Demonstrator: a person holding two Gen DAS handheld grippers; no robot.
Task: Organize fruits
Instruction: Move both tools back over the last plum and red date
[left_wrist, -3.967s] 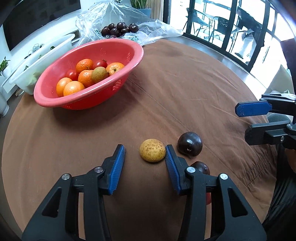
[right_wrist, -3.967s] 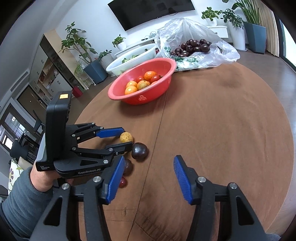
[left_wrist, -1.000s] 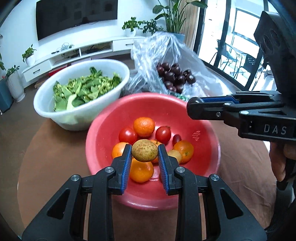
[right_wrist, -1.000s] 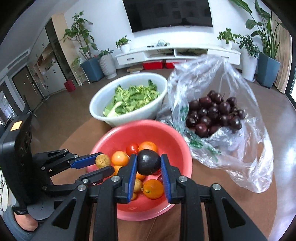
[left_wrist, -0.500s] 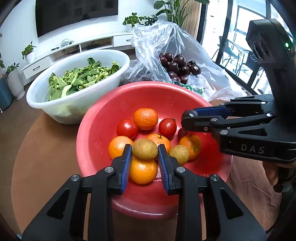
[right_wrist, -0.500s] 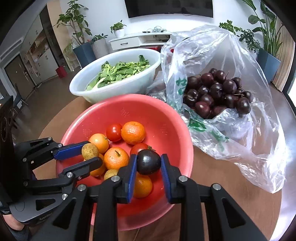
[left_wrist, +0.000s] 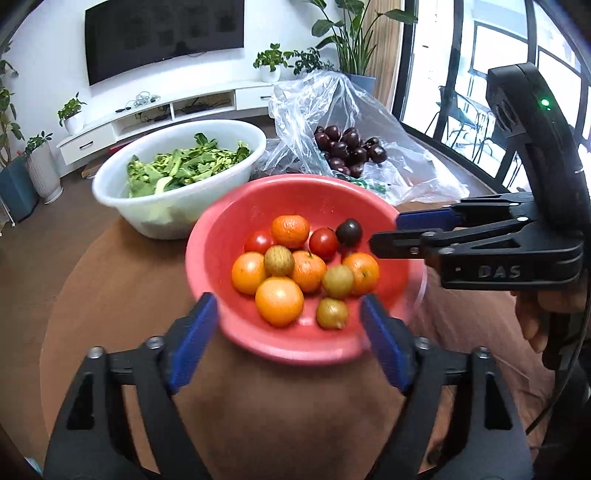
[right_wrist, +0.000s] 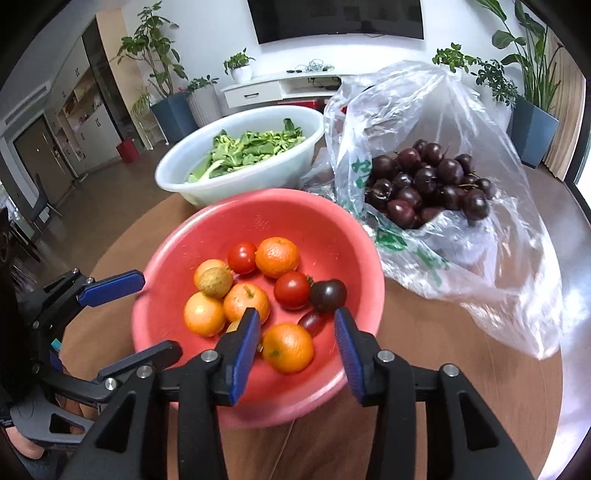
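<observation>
A red colander bowl (left_wrist: 210, 258) (right_wrist: 343, 229) holds oranges, red tomatoes and small tan fruits. A tan fruit (left_wrist: 279, 260) (right_wrist: 215, 282) lies among the oranges. A dark plum (left_wrist: 349, 232) (right_wrist: 328, 294) lies at the bowl's right side. My left gripper (left_wrist: 288, 343) is open and empty over the bowl's near rim. My right gripper (right_wrist: 295, 343) is open and empty above the bowl's near side, and its fingers (left_wrist: 424, 219) show at the bowl's right in the left wrist view.
A white basin of green leaves (left_wrist: 110, 184) (right_wrist: 170, 173) stands behind the bowl. A clear plastic bag with dark plums (left_wrist: 347, 147) (right_wrist: 428, 181) lies at the back right. All rest on a round brown table (left_wrist: 110, 295) (right_wrist: 443, 350).
Both grippers have opened and pulled back. The tan fruit and the dark plum have dropped into the red bowl.
</observation>
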